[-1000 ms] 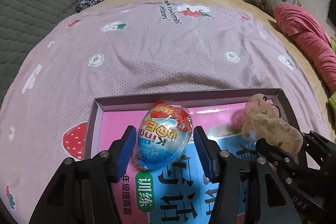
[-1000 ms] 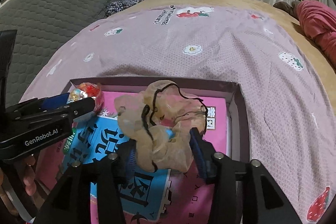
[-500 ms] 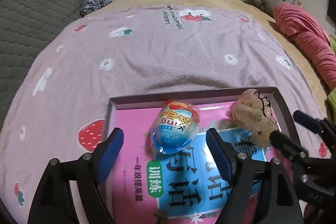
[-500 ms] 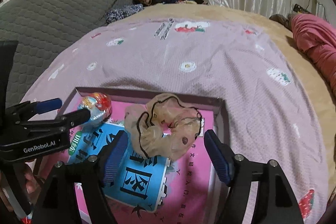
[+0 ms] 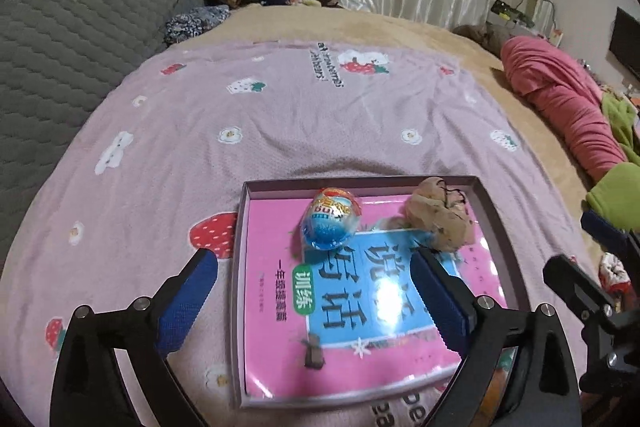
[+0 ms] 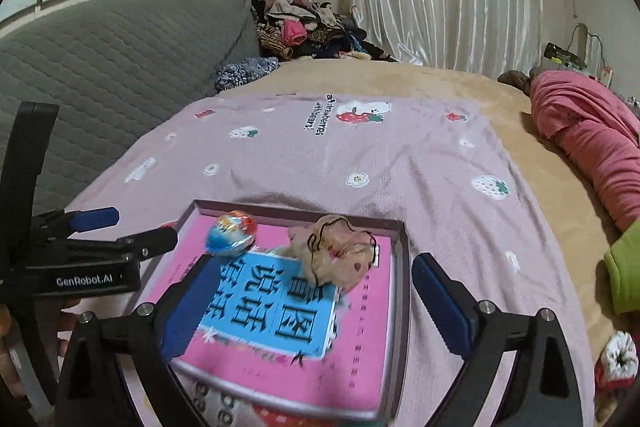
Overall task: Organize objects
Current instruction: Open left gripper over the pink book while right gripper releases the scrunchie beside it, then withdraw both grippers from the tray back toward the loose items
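Ahead of the left gripper, the egg lies in the tray; the scrunchie lies ahead of the right gripper. Both grippers' fingers are opening, empty.

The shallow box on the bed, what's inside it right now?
Inside the box lies a pink workbook, nearly covering its floor. On the workbook sit a foil-wrapped toy egg and a beige scrunchie. Whatever lies beneath the workbook is hidden.
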